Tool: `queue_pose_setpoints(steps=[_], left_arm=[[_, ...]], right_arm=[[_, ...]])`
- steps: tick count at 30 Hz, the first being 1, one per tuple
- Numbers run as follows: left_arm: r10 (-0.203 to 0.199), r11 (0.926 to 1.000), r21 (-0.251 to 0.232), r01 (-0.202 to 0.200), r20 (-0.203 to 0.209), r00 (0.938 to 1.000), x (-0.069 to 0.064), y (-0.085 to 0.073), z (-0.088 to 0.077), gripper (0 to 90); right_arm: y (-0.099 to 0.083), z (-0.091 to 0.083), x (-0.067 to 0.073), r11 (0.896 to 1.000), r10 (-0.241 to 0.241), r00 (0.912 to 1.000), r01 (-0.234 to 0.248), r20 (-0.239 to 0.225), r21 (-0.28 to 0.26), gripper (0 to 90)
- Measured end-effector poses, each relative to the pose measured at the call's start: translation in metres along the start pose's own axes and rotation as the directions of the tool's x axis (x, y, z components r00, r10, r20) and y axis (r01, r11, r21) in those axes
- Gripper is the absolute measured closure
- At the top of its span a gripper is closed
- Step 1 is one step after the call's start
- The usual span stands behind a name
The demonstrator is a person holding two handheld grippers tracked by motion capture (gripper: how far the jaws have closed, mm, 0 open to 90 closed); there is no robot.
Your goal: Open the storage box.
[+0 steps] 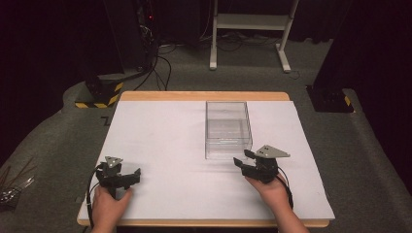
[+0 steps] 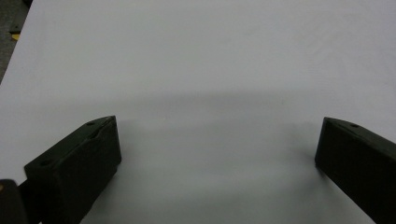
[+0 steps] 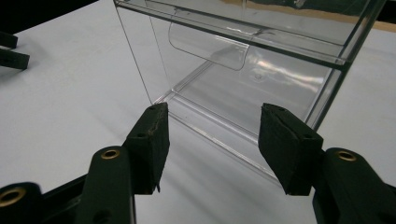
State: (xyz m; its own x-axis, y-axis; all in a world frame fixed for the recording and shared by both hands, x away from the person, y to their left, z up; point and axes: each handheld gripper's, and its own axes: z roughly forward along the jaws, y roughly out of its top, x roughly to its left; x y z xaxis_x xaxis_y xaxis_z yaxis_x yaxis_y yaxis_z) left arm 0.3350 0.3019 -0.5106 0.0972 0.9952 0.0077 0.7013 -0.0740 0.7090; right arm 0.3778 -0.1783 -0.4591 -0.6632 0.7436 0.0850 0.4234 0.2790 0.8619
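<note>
A clear plastic box [image 1: 228,129] stands open-topped on the white table sheet [image 1: 165,145], right of centre. In the right gripper view its near wall [image 3: 243,88] with a curved handle lip rises just beyond the jaws. My right gripper [image 1: 243,160] is open, held just in front of the box's near right corner, with nothing between its jaws [image 3: 212,135]. My left gripper [image 1: 127,176] is open near the front left of the table, low over the bare sheet [image 2: 210,70]; its jaws stand wide apart and hold nothing.
The wooden table edge [image 1: 204,95] shows at the back. Beyond it lie grey carpet, a white desk frame [image 1: 250,29], black cables [image 1: 160,68] and stands with yellow-black tape [image 1: 99,97]. Another black base [image 1: 330,99] stands at the right.
</note>
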Motion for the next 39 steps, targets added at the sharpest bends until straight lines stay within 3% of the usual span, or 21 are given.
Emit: queue_pose_setpoints(steps=[20,29,39], left_arm=[[0.0,1.0,-0.001,0.0,0.0,1.0,0.0,0.0,0.0,0.4],[0.0,1.0,-0.001,0.0,0.0,1.0,0.0,0.0,0.0,0.4],[0.0,1.0,0.0,0.0,0.0,1.0,0.0,0.0,0.0,0.4]], right_arm=[[0.008,0.018,-0.005,0.999,0.021,0.9998,-0.021,-0.002,-0.031,52.3],[0.012,0.023,-0.01,0.998,0.043,0.999,-0.044,-0.01,-0.051,60.5],[0.015,0.028,-0.01,0.998,0.028,0.9993,-0.03,-0.025,-0.063,63.2]])
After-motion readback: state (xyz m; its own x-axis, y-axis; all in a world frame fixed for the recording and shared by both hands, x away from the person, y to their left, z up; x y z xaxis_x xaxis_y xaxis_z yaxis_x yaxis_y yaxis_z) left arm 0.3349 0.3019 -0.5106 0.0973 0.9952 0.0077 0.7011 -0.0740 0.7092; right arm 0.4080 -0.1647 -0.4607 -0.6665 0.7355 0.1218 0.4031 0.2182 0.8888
